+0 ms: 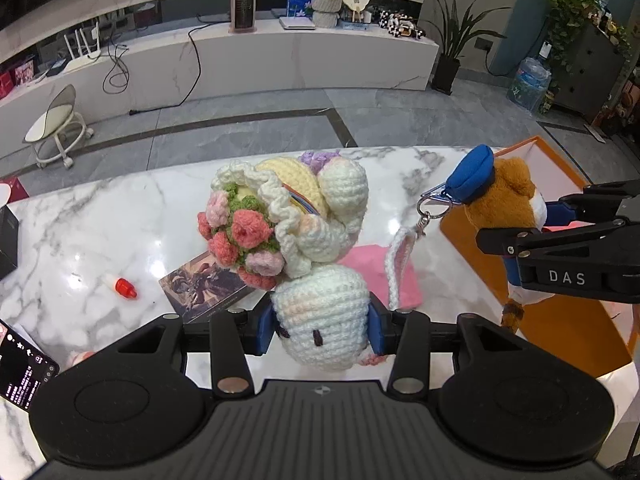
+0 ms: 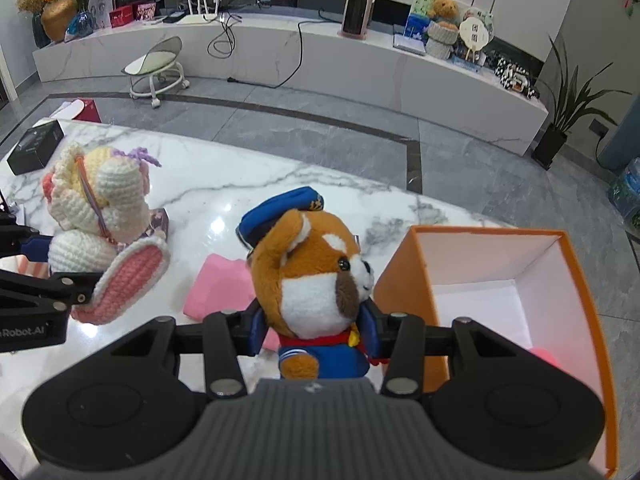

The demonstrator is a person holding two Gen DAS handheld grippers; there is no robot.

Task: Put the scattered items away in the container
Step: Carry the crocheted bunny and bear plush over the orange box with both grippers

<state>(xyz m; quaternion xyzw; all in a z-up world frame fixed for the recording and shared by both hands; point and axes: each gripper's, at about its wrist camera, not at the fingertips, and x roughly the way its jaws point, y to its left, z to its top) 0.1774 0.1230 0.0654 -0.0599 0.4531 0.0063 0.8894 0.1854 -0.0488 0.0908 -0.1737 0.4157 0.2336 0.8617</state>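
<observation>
My left gripper [image 1: 320, 330] is shut on a white crocheted bunny [image 1: 316, 236] that carries a knitted flower bouquet [image 1: 240, 236]; the doll hangs above the marble table [image 1: 100, 220]. The same bunny [image 2: 100, 216] shows at the left of the right wrist view. My right gripper [image 2: 318, 334] is shut on a brown plush dog [image 2: 316, 276] in a blue cap and blue sailor suit, lifted off the table beside the orange box [image 2: 404, 276]. In the left wrist view that dog [image 1: 508, 204] hangs over the box [image 1: 568, 320], with a key ring on its cap.
A pink cloth [image 2: 220, 288] lies on the table between the two toys. A printed card [image 1: 204, 284], a red-capped small bottle [image 1: 124, 286] and a phone [image 1: 22, 376] lie at the left. A black box [image 2: 36, 146] sits at the far left corner. Something pink [image 2: 546, 356] lies inside the orange box.
</observation>
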